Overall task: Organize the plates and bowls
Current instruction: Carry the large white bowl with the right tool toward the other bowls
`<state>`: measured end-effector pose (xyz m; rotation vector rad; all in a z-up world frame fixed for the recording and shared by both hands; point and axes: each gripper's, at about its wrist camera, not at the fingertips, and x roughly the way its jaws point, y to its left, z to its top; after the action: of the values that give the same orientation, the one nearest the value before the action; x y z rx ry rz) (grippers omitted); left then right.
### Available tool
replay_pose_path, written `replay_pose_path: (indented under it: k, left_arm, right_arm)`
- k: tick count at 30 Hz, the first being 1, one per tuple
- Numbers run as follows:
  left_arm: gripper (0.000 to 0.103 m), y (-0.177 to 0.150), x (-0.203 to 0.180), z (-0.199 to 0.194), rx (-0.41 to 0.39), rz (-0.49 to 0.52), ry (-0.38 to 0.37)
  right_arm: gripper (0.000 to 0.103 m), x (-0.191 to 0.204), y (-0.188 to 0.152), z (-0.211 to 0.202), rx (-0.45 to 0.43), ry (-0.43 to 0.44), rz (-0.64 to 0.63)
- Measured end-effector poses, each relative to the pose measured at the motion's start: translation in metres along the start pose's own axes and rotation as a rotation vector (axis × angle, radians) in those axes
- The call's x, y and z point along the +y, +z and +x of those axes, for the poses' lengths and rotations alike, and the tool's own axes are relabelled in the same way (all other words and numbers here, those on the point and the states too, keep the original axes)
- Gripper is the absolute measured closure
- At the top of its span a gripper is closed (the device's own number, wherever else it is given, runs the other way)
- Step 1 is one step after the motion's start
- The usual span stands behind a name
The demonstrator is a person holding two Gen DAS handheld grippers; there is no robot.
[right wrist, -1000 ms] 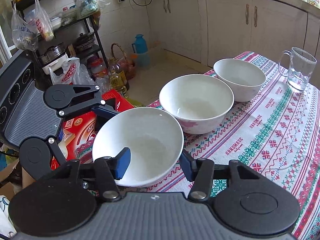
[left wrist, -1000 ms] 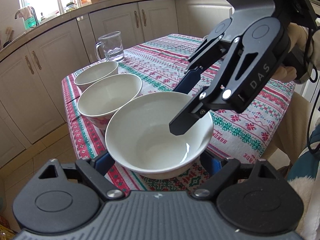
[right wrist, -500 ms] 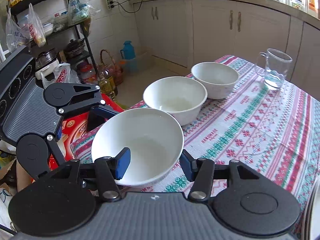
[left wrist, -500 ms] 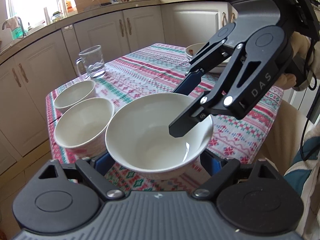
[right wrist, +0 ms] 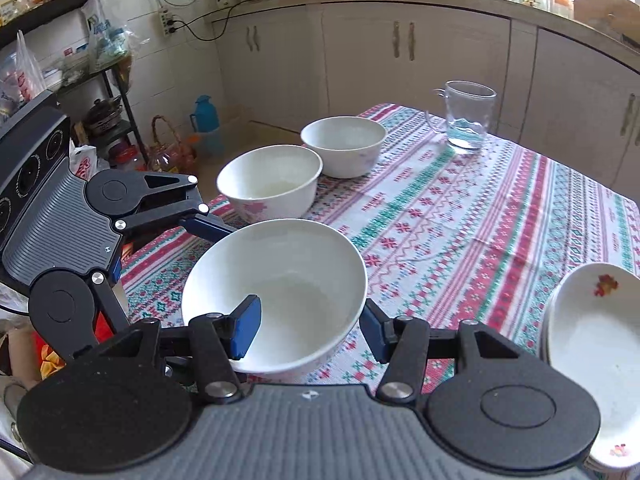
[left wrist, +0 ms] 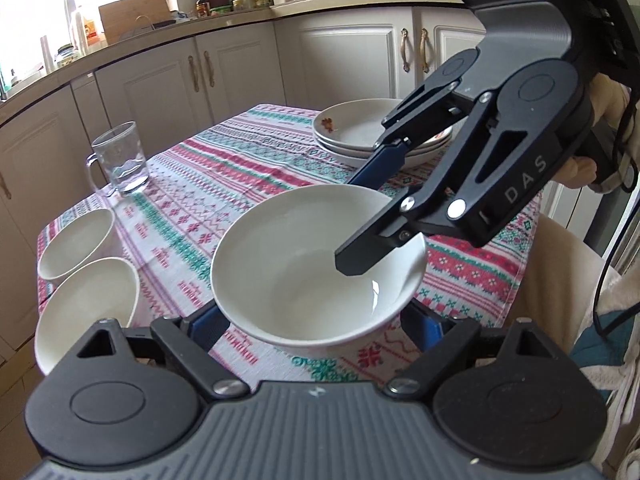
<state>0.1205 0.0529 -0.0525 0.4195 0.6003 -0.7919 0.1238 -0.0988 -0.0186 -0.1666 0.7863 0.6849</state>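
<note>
Left hand-held gripper [left wrist: 316, 326]: spread wide, blue pads pressed low on either side of the bowl [left wrist: 296, 264], carrying it. Right hand-held gripper [right wrist: 308, 334]: about half spread, astride the bowl's rim, one finger [right wrist: 246, 330] inside, the other outside; impossible to tell whether pinching the wall or merely steadying. Bowl upright, empty, over the near left corner of the counter [right wrist: 500, 220]; lifted or resting on the cloth, hard to say.

Risks, as a judgement. Glazed, rounded sides under flat pads: likely to slide out if the left grip slackens or tilts. Two holds on one bowl: any mismatch in pull could twist it free or chip the rim. Pads set low on the body: bound to jam between the walls if nested into another bowl without first shifting the grip.

Further out: two more bowls along the left edge, nearer bowl [right wrist: 270, 184] just beside the held one, far bowl [right wrist: 344, 144] touching or nearly touching its neighbour. Nothing between held bowl and nearer bowl, so an open path for stacking, yet little room for a swing. Glass mug [right wrist: 466, 116] with some water near the far edge, well apart, easy to tip with a wide sweep. Stack of plates [right wrist: 592, 356] at the right edge, close by the right wrist, worth minding on any pull back.
</note>
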Motion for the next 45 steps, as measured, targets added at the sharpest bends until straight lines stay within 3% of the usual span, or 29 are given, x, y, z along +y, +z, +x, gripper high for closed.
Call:
replay_pose_path:
  k: [13, 37, 43, 45]
  left_arm:
    - [0.012, 0.017, -0.006, 0.028, 0.007, 0.018, -0.044]
    - [0.012, 0.014, -0.002, 0.032, 0.041, -0.001, -0.047]
    - [0.010, 0.011, -0.004, 0.032, 0.034, 0.002, -0.040]
    - [0.008, 0.010, -0.004, 0.029, 0.018, -0.002, -0.037]
  right_arm:
    - [0.042, -0.026, -0.015, -0.010, 0.000, -0.051, 0.042]
    - [0.041, -0.034, -0.016, 0.001, 0.017, -0.021, 0.065]
    - [0.023, -0.028, -0.016, 0.005, 0.017, 0.003, 0.055]
    - [0.011, -0.025, -0.016, 0.004, 0.007, 0.008, 0.050]
